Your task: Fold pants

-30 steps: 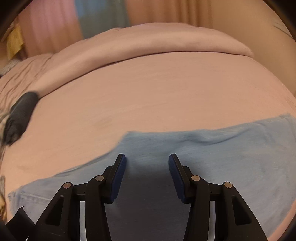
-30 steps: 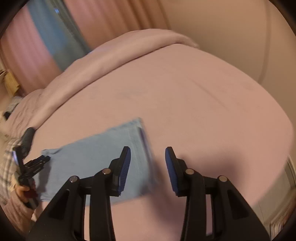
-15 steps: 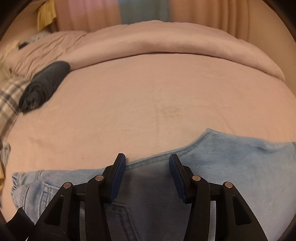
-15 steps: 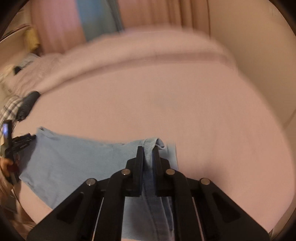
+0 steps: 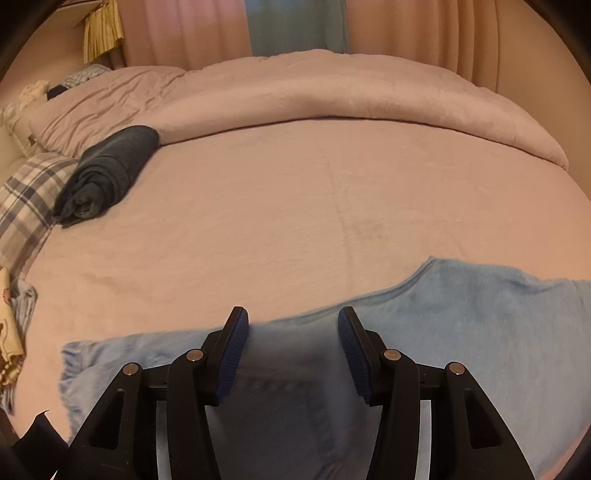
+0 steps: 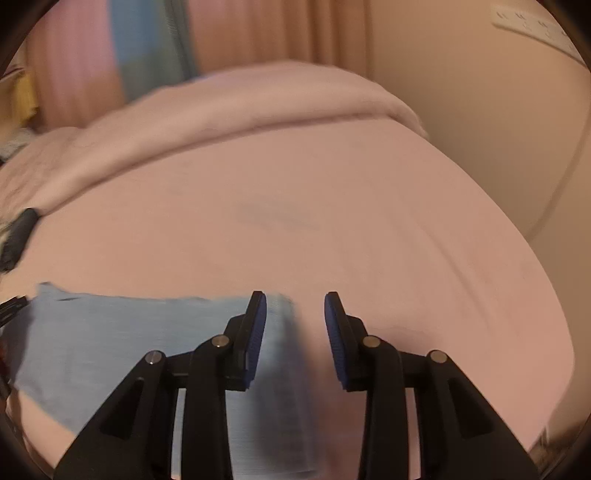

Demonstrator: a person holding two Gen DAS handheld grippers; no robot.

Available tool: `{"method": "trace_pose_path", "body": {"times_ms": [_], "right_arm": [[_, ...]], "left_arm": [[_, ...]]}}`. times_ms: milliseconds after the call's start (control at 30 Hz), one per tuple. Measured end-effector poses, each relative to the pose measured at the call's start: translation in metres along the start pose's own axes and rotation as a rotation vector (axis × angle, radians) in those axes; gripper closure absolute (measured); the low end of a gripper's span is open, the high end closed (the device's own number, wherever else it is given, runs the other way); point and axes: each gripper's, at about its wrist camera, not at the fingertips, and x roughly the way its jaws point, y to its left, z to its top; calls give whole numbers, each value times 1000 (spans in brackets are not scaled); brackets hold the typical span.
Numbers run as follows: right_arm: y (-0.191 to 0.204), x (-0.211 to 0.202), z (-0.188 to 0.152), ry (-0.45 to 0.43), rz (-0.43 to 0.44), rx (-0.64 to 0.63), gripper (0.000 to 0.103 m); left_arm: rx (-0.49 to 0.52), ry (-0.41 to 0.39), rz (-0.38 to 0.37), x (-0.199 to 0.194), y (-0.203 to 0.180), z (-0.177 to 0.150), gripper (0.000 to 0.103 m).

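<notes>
Light blue denim pants (image 5: pixel 461 325) lie flat across the near edge of a pink bed (image 5: pixel 295 206). In the left wrist view my left gripper (image 5: pixel 293 332) is open and empty, hovering over the pants' waist part. In the right wrist view the pants (image 6: pixel 129 339) stretch to the left, their hem end under my right gripper (image 6: pixel 295 325). That gripper is open and empty, with the hem edge just inside its left finger (image 6: pixel 255 332). The left gripper's tip shows at the far left edge of the right wrist view (image 6: pixel 11 306).
A rolled dark garment (image 5: pixel 107 173) lies at the bed's left by a plaid pillow (image 5: pixel 26 199). A folded pink duvet (image 5: pixel 332 96) runs along the far side. Curtains (image 5: pixel 295 29) hang behind. A beige wall (image 6: pixel 498 110) stands to the right of the bed.
My right gripper, shut on the pants' hem half a second ago, has opened and let it go. The pants now lie flat. My left gripper stayed open over the waist.
</notes>
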Motion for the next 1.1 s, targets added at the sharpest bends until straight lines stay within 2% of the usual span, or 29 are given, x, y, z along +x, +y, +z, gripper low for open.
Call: {"method": "trace_pose_path", "body": {"times_ms": [100, 167, 233, 300, 333, 367, 433, 500, 667, 700, 800, 867, 933, 967, 1000, 1033, 1067, 1100], "right_arm": [[16, 27, -1, 59, 42, -33, 72], [15, 78, -13, 255, -1, 16, 72], [20, 76, -10, 212, -30, 26, 72], [32, 66, 1, 234, -88, 11, 70], [40, 60, 3, 227, -94, -9, 69], [54, 47, 6, 202, -76, -47, 69], [81, 27, 1, 161, -30, -110, 69], [110, 8, -4, 130, 38, -163, 68], [182, -13, -24, 122, 233, -267, 67], [192, -12, -27, 129, 258, -276, 67], [235, -19, -50, 162, 355, -319, 67], [254, -7, -58, 188, 388, -357, 67], [274, -2, -61, 204, 417, -388, 67], [285, -11, -65, 211, 434, -401, 67], [293, -10, -66, 214, 444, -408, 67], [304, -11, -68, 217, 462, -420, 67], [311, -7, -67, 219, 475, -431, 67], [319, -7, -68, 218, 482, -444, 67]], "left_arm": [[-26, 13, 27, -5, 18, -11, 51], [-63, 23, 32, -8, 37, -18, 51], [-83, 17, -12, -17, 51, -22, 51], [-85, -14, -33, -36, 63, -22, 51], [-98, -24, -78, -45, 71, -23, 51], [-115, -32, -98, -53, 77, -24, 51], [-147, -70, -68, -71, 92, -27, 51], [-227, -93, -116, -86, 117, -37, 51], [-443, -31, -178, -94, 171, -80, 51], [-477, -23, -200, -93, 177, -89, 51], [-613, 20, -326, -83, 188, -115, 51], [-682, 63, -395, -66, 189, -122, 51], [-710, 73, -441, -54, 185, -120, 51], [-713, 72, -454, -49, 182, -116, 53], [-714, 68, -457, -46, 179, -112, 59], [-713, 66, -456, -42, 176, -105, 77], [-710, 61, -431, -42, 175, -100, 84], [-703, 48, -425, -42, 175, -95, 85]]}}
